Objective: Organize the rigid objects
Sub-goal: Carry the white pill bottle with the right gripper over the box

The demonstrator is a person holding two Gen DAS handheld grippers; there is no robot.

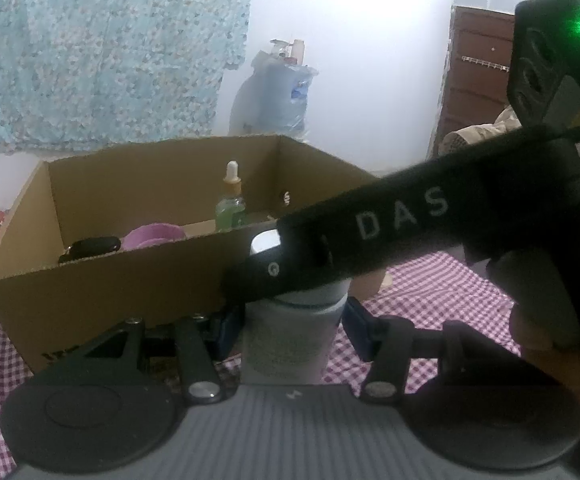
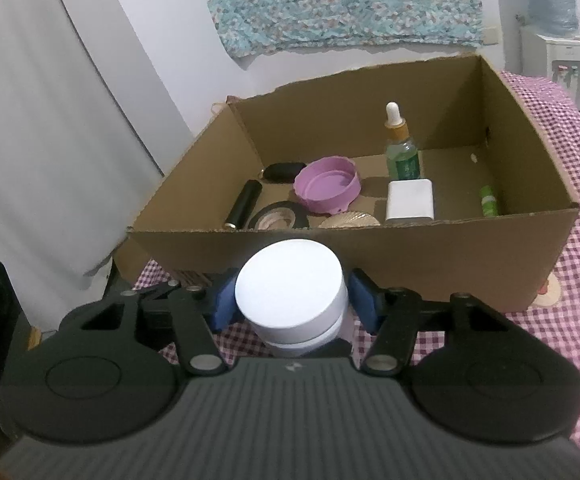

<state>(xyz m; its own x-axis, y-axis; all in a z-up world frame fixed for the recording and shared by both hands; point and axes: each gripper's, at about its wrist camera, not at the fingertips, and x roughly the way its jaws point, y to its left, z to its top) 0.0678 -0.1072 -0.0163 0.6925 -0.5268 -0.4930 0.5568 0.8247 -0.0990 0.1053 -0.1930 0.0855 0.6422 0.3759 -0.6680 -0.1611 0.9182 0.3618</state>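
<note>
— Two grippers on one white-lidded jar (image 2: 292, 292)?
— Yes. Right gripper (image 2: 292, 300) angles down, blue pads clamping its lid; left gripper (image 1: 290, 326) clasps the body beneath, just before the cardboard box (image 2: 410, 248) on the checked cloth (image 2: 570, 320).

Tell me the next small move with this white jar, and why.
Probably lift the white jar and carry it forward over the near wall of the cardboard box. Both grippers flank it, the right gripper at the lid and the left gripper lower on its body, and it is still outside the box, where the other items already lie.
</note>
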